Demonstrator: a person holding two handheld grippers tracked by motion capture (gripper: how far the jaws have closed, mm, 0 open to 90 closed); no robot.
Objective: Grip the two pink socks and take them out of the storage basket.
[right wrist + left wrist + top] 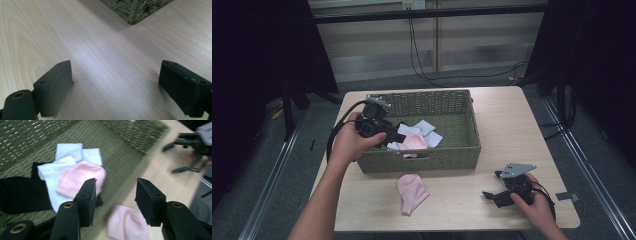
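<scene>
Open right claw [115, 87] above table [105, 57]

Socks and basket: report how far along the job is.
Done: a pink sock, pale blue socks and a black one lie in the woven basket. In hand: the left gripper hangs open over the pile, nothing between its jaws. Left: one pink sock lies on the table; the right gripper rests open.
</scene>
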